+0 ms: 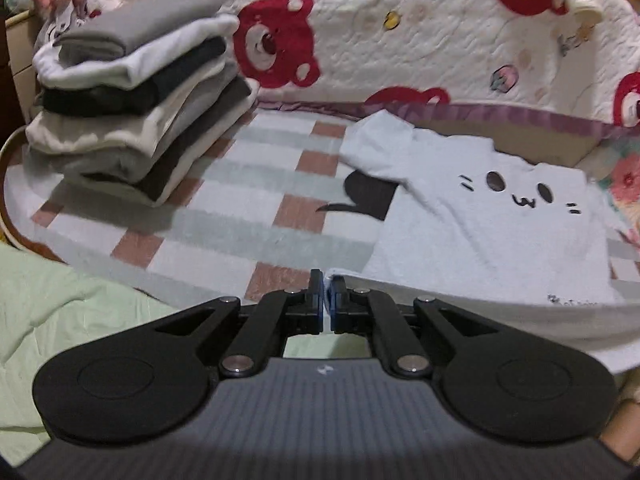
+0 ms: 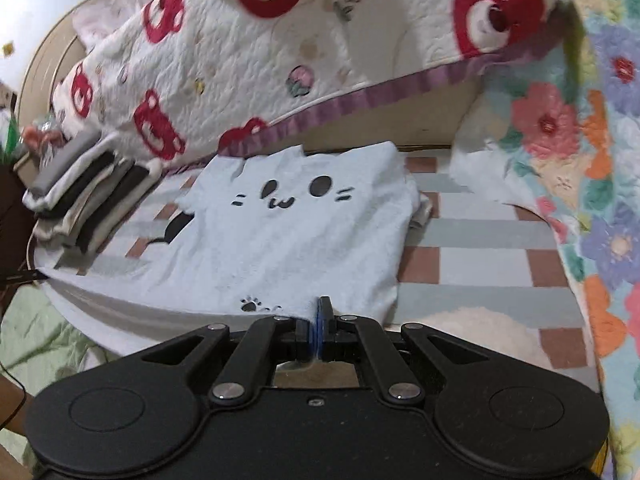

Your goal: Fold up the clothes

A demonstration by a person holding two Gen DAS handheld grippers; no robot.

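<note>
Your left gripper (image 1: pixel 327 300) is pinched tight on the near hem of the white cat-face T-shirt (image 1: pixel 492 216), at its left corner; a thin edge of white fabric shows between the blue pads. Your right gripper (image 2: pixel 318 320) is clamped the same way on the near hem (image 2: pixel 280 308), just right of the small paw print (image 2: pixel 251 304). Jaws on both are pressed together with cloth in between.

The shirt (image 2: pixel 288 232) lies face up on the checked blanket (image 2: pixel 460 232), cat face toward the far end, collar end close to the edge of the bear-print quilt (image 2: pixel 248 52). Near hem is lifted off the blanket and stretched between your two grippers; it sags toward you in the left wrist view. A black patch (image 1: pixel 368 196) shows at the shirt's left side under a folded-over sleeve; can't tell whether it's print or another layer.

The stack of folded clothes (image 1: pixel 136 92) sits on the blanket's far left, well apart from the shirt: grey, white, black and cream layers, leaning slightly. Floral quilt (image 2: pixel 592 168) runs along the right side. Light green sheet (image 1: pixel 72 312) is below the blanket's near-left edge. A fuzzy cream item (image 2: pixel 476 324) lies on the blanket just right of your right gripper, not touching the shirt.
</note>
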